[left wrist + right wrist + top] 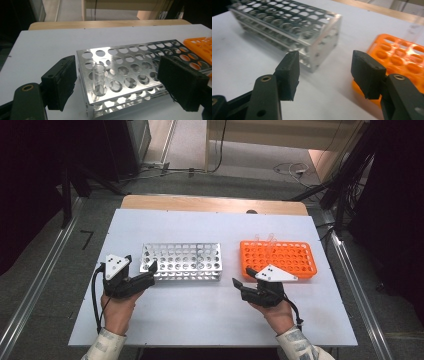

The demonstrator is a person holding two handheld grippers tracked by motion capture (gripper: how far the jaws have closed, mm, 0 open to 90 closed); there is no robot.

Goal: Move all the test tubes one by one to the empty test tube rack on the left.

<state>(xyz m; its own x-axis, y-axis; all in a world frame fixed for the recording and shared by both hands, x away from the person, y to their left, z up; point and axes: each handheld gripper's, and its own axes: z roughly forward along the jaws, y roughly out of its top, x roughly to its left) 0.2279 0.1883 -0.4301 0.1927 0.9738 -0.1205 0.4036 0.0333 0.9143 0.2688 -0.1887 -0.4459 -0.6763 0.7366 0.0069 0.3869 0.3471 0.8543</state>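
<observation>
left tongs (117, 82) stand released, jaws spread wide to either side of the near-left corner of the metal rack (130, 72). no earlier picture to set beside this one. a clear glass tube (98, 80) stands upright in a hole of the rack's near row, close to its left end. in the left gripper view the tube sits between the two black pads (62, 82) but touches neither; open gaps show on both sides, the left pad being the nearer one. the tube's rim rises a little above the rack's top plate.

in the high view the left tongs (141, 265) sit at the left end of the metal rack (181, 262), near edge, with the hand (117, 307) behind them on the white tabletop (200, 320).

right tongs (324, 72) also released, nothing between the jaws; bare tabletop shows through the gap. they hover just near of the orange rack (278, 258), at its near-left corner, well apart from the tube. in the right gripper view the metal rack's right end (322, 40) lies ahead to the left, the orange rack (402, 55) ahead to the right. clear tubes (265, 240) stand at the orange rack's far edge, faint, count unclear.

the two racks lie side by side, apart, metal left, orange right.
</observation>
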